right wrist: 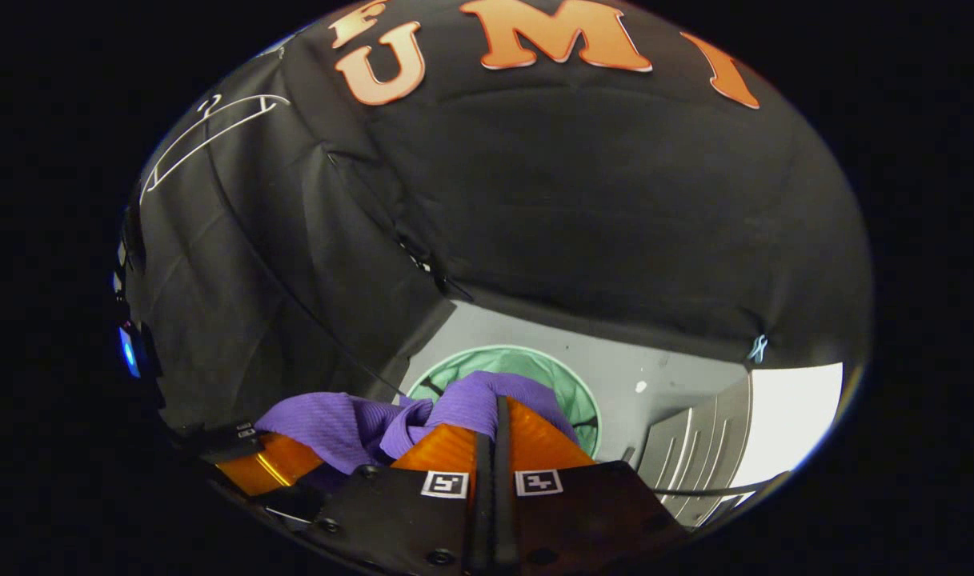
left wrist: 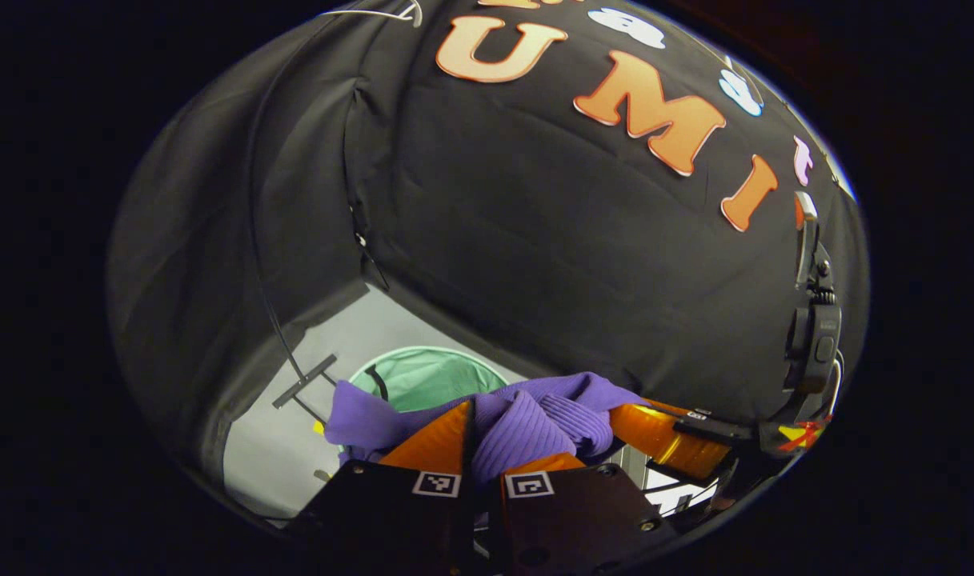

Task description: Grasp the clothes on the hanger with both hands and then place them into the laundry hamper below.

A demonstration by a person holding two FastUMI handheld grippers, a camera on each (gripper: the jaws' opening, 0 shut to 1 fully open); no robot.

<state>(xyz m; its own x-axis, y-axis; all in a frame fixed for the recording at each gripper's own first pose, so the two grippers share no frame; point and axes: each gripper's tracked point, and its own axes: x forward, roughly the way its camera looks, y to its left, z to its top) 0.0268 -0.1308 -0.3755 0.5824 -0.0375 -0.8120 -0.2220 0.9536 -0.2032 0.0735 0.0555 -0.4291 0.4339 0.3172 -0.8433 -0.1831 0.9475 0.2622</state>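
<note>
A purple ribbed garment (left wrist: 527, 420) hangs bunched between both grippers. My left gripper (left wrist: 487, 444) is shut on one end of it, cloth pinched between its fingers. The right gripper (left wrist: 663, 436) shows at the garment's other end in the left gripper view. In the right gripper view, my right gripper (right wrist: 496, 428) is shut on the purple garment (right wrist: 350, 424), and the left gripper (right wrist: 266, 464) shows at lower left. The round green laundry hamper (left wrist: 426, 376) stands on the floor below and beyond the cloth, its rim (right wrist: 571, 372) partly hidden by the garment. An empty white hanger (right wrist: 206, 132) hangs high on the left.
Black cloth walls enclose the booth on the back and left. A thin black cable with a small bar (left wrist: 304, 380) hangs beside the hamper. The floor (right wrist: 655, 376) is pale grey. A white slatted panel (right wrist: 699, 456) stands at right.
</note>
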